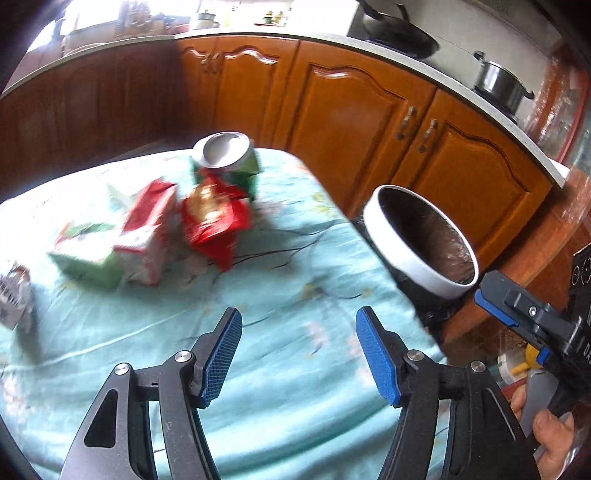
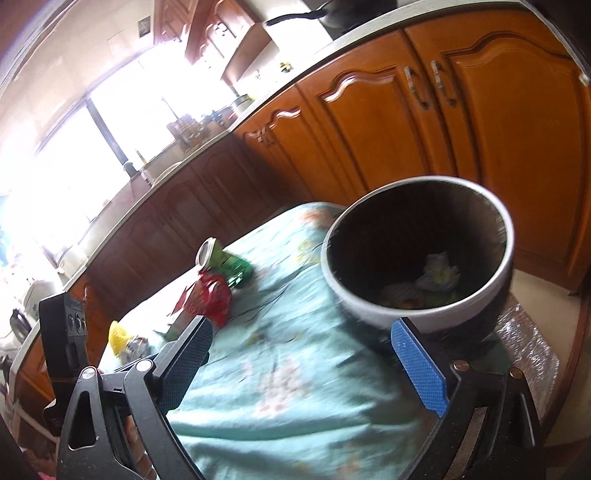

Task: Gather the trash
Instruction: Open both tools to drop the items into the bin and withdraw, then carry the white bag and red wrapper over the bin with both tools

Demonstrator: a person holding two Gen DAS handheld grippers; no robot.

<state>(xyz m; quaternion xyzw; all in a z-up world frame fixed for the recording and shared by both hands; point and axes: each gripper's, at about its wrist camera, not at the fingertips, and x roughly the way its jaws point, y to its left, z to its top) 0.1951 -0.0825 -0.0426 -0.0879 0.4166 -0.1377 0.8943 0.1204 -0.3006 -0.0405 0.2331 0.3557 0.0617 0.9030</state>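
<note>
Behind my table with its pale green flowered cloth [image 1: 295, 280] runs a row of orange-brown wooden cabinet doors [image 1: 351, 110] under a light countertop [image 1: 461, 79], where a black wok [image 1: 399, 35] and a steel pot [image 1: 500, 83] stand well apart

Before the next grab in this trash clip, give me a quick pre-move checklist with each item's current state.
1. Left gripper empty, jaws apart: ok.
2. Right gripper empty, jaws apart: ok.
3. Trash bin mouth unobstructed, some scraps already inside: ok.
4. Trash remains on the tablecloth: green can, red wrapper, red-green carton: ok.
5. Image sharp enough to aim: not ok, motion blur.
6. Can empty or full: cannot tell.
</note>
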